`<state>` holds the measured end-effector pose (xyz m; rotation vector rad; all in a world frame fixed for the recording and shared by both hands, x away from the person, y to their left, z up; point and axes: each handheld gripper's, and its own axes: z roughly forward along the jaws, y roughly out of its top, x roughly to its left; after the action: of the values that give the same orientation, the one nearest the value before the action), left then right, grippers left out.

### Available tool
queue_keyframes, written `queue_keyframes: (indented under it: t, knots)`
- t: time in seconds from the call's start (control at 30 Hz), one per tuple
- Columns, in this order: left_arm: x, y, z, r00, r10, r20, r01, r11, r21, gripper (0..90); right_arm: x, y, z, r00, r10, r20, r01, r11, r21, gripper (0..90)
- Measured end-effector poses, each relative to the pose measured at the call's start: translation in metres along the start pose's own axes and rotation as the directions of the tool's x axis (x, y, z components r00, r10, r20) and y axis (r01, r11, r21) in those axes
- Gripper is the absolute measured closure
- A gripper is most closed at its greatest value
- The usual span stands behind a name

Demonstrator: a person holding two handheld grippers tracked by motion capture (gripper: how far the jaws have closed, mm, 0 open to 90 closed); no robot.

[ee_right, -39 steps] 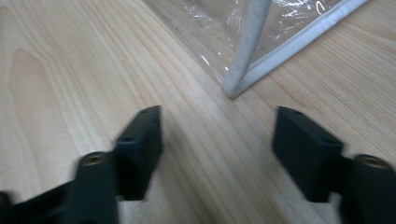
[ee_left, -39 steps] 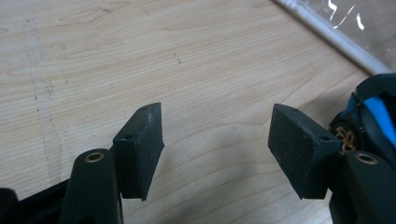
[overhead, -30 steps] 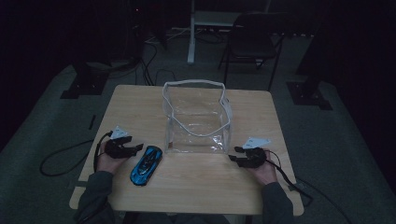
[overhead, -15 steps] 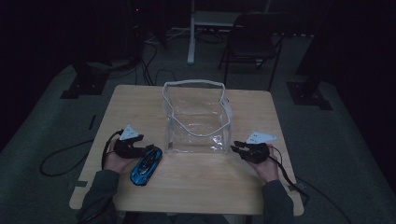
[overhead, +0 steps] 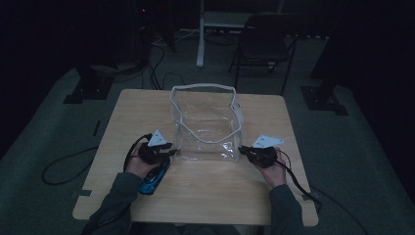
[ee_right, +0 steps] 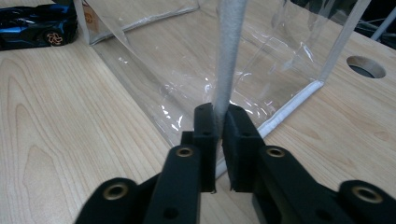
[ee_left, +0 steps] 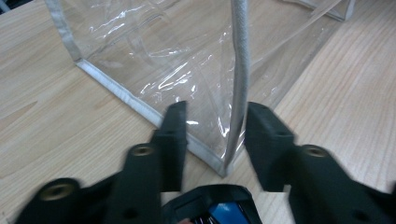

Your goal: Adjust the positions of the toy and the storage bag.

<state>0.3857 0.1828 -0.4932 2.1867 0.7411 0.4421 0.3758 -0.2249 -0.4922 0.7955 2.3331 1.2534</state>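
A clear plastic bag with white fabric-trimmed edges (overhead: 205,128) stands upright and open-topped at the middle of the pale wooden table (overhead: 205,196). The right gripper (ee_right: 216,122) pinches the bag's near right corner trim, jaws closed on it. The left gripper (ee_left: 212,126) has its jaws spread on either side of the near left corner trim, not clamping it. A glossy blue toy car (overhead: 152,177) lies under the left hand. Bare wood lies in front of the bag.
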Motion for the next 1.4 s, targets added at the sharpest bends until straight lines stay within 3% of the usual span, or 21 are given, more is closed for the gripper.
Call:
queue_keyframes:
  t: [0.3, 1.0, 1.4]
  knots:
    - [-0.004, 0.003, 0.007, 0.9997, 0.019, 0.014, -0.019, 0.9998, -0.005, 79.9, 0.001, 0.000, 0.000, 1.0000, -0.007, 0.001, 0.007, 1.000, -0.004, 87.0]
    - [0.005, 0.014, 0.024, 0.9999, -0.003, -0.011, 0.003, 1.0000, -0.006, 85.7, 0.002, -0.001, 0.001, 0.9996, -0.020, 0.020, 0.021, 1.000, -0.013, 87.7]
    - [0.005, 0.020, 0.030, 1.0000, -0.005, -0.008, 0.005, 1.0000, -0.003, 86.1, -0.002, -0.003, -0.001, 0.9991, -0.001, 0.042, 0.001, 1.000, -0.017, 87.7]
